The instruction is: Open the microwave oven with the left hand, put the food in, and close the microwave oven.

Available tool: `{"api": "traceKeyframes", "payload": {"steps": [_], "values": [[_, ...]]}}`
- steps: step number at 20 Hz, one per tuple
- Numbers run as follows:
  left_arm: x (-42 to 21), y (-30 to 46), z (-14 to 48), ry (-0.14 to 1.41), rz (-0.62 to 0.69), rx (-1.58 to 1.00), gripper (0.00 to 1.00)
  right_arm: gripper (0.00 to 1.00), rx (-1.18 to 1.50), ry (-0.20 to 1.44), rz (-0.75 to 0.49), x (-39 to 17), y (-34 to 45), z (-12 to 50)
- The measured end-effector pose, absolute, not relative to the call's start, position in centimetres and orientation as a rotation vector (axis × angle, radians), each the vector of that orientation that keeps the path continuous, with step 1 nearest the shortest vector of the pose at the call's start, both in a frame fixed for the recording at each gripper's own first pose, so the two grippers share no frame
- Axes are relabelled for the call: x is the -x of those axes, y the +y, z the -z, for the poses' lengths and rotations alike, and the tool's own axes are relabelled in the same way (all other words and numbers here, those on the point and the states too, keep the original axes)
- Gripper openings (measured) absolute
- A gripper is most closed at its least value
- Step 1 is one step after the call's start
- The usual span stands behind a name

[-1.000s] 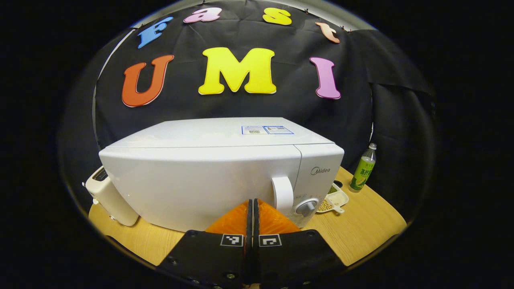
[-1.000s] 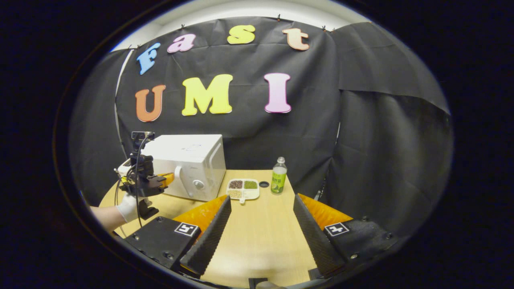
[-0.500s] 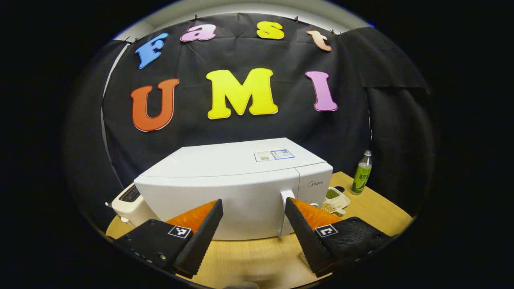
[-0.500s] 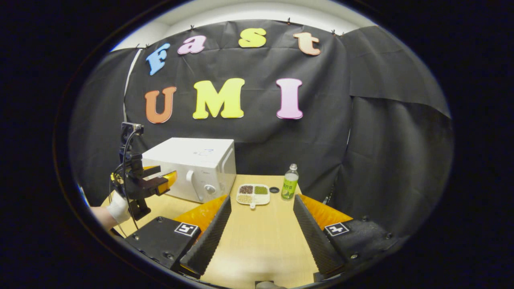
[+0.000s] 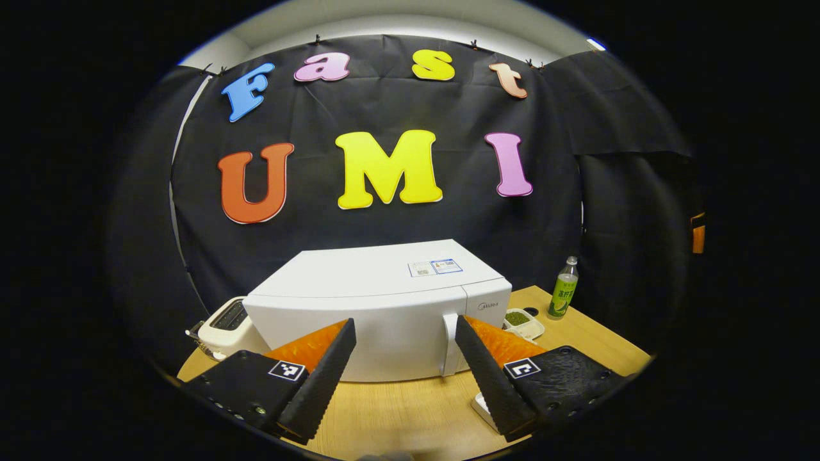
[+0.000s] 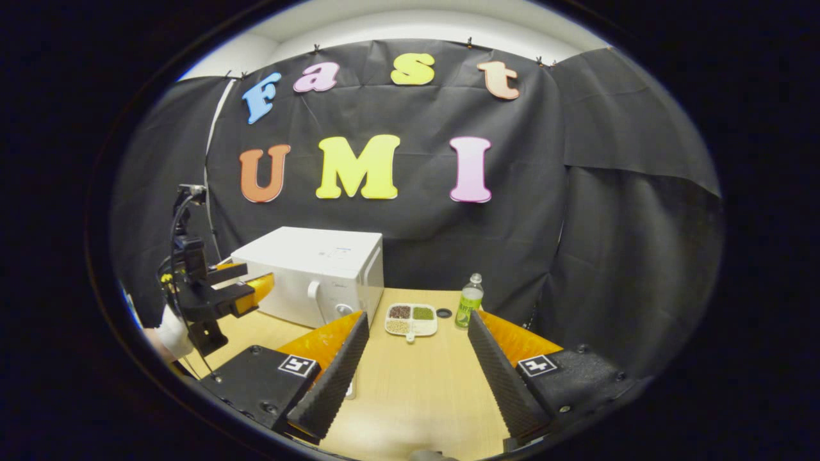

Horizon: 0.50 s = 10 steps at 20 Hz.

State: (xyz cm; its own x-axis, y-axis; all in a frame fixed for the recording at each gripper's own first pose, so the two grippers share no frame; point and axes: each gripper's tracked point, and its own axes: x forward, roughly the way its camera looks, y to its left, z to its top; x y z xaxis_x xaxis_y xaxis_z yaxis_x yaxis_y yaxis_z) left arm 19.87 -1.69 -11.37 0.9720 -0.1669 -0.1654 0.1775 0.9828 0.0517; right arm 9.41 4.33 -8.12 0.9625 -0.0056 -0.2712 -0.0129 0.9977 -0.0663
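Your left gripper [image 5: 403,339] hangs above the table [image 5: 410,416] with its two fingers spread wide and nothing between them; it faces the one microwave [image 5: 378,307], well clear of it. The microwave door is closed, and its single vertical handle [image 5: 450,344] stands near the door's right edge, just left of the gripper's right finger in the left gripper view. Your right gripper [image 6: 416,346] is also held wide open and empty, over bare tabletop. In the right gripper view the left gripper [image 6: 240,291] appears at the left, in front of the microwave [image 6: 320,272] and apart from it, held by a hand in a white glove [image 6: 172,330]. The food is one white divided tray [image 6: 411,319] with four filled compartments; it lies on the table just right of the microwave, beyond the right gripper's fingertips. One green bottle [image 6: 469,301] stands upright to the tray's right, and one small dark cap [image 6: 443,313] lies between them. One white toaster [image 5: 224,326] sits at the microwave's left side.
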Motion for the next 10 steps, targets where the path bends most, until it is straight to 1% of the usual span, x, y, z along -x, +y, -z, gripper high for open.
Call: {"api": "traceKeyframes", "payload": {"steps": [6, 10], "values": [[-15.2, 3.4, 7.7, 0.119, 0.127, -0.065, 0.97, 0.99, 0.038, 0.248, -0.008, -9.9, 5.5, 7.8], [-11.6, 7.1, 7.0, 0.108, 0.069, -0.069, 0.96, 0.99, 0.015, 0.227, -0.007, -10.1, 6.5, 7.7]]}}
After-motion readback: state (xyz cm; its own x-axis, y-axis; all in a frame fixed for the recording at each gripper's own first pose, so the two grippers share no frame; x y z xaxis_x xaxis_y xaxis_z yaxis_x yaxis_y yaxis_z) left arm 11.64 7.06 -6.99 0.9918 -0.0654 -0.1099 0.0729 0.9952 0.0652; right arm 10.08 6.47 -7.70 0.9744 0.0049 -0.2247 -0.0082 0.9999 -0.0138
